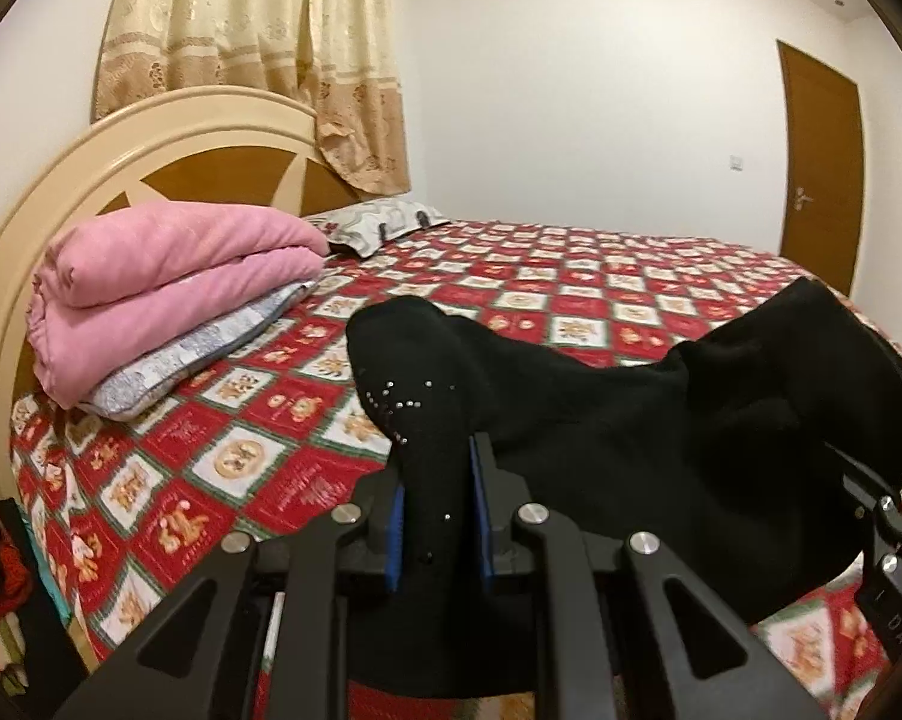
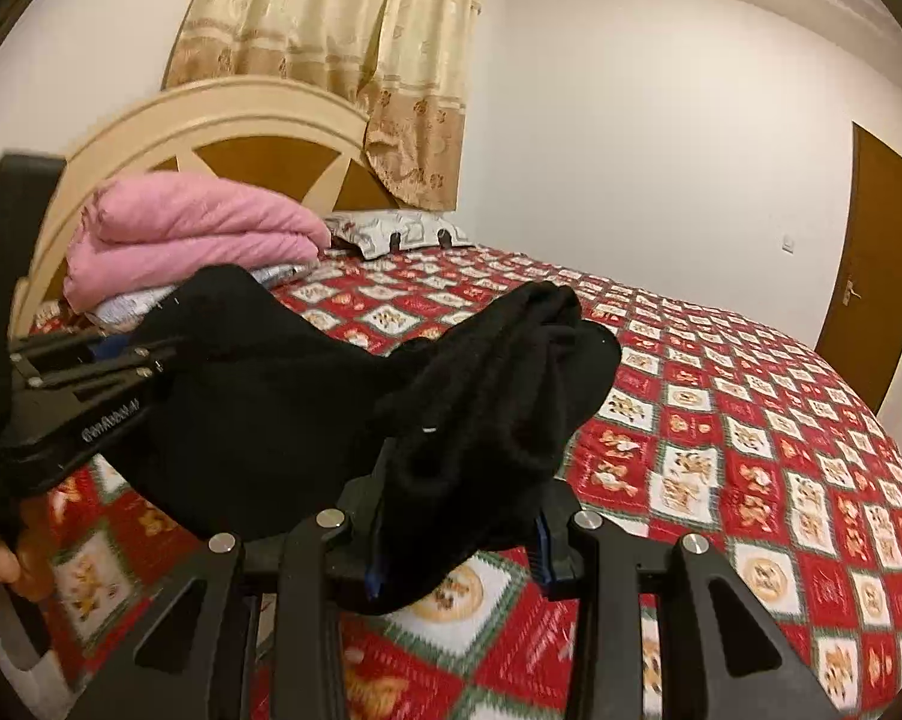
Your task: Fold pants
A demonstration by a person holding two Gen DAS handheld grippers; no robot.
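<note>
Above the near edge of the bed (image 1: 223,420), the black pants (image 1: 601,420) hang between both claws: the left gripper (image 1: 436,516) and the right gripper (image 2: 460,540) each pinch a bunch of cloth. The fabric looks soft and limp (probably light), so holding at the corners seems best.

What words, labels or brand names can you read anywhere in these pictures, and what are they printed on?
"DA": white letters, the rest cut off, on the right gripper at the frame edge.
White brand lettering on the left gripper: too blurred to read.
Writing on the bedspread squares: too small to read.
Black pants: no text.
</note>
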